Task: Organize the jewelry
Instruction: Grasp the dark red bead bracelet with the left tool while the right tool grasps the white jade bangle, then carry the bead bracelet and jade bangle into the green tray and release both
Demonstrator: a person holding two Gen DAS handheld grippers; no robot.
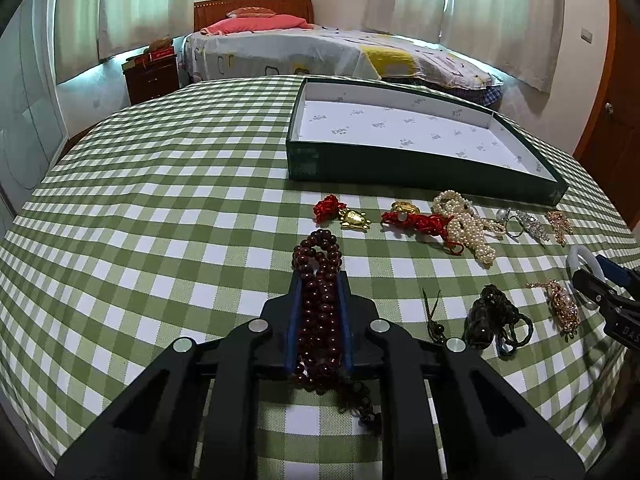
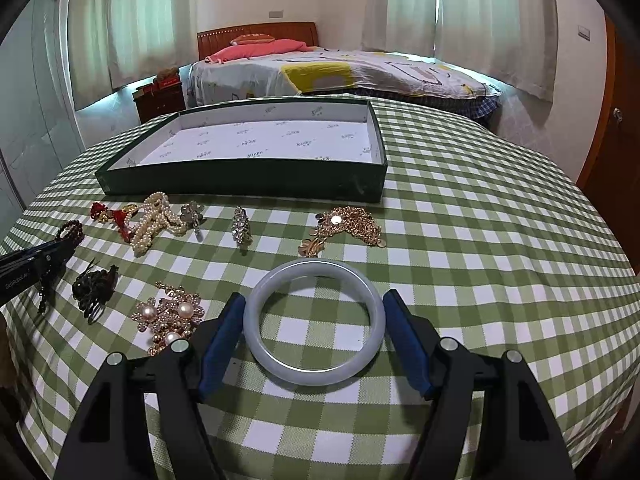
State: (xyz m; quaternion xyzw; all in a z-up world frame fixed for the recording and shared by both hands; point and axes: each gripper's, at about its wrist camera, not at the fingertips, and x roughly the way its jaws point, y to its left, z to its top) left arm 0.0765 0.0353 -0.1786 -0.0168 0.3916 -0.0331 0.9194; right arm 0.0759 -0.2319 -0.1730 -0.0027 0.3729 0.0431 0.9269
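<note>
Pinching a dark red bead strand [image 1: 318, 308] with the left tongs [image 1: 319, 276], the blue pads pressing close together on both sides of the beads. Keeping its looped end out past the tips, and letting its tail hang down behind the pads, over the green checkered surface [image 1: 160, 240].

Gripping a pale white bangle [image 2: 256, 328] with the right tongs [image 2: 315, 296], spread wide, one blue pad touching the outer rim of the ring on each side. Not possible to tell whether the bangle is resting on the cloth or lifted a little.

Standing at the far part of the surface, well apart from both tongs: a shallow dark green box [image 2: 240, 180], lined with white printed paper.

Lying in a loose row just in front of the box: a gold turtle charm [image 1: 354, 219] on a red knot, a pearl strand [image 2: 154, 220], a rhinestone piece [image 2: 241, 226] and a gold chain necklace [image 2: 352, 220]. Lying nearer, between the two tongs: a black cord bundle [image 2: 94, 284] and a gold brooch with pearls [image 2: 170, 314], the brooch just beside the left pad of the right tongs.
</note>
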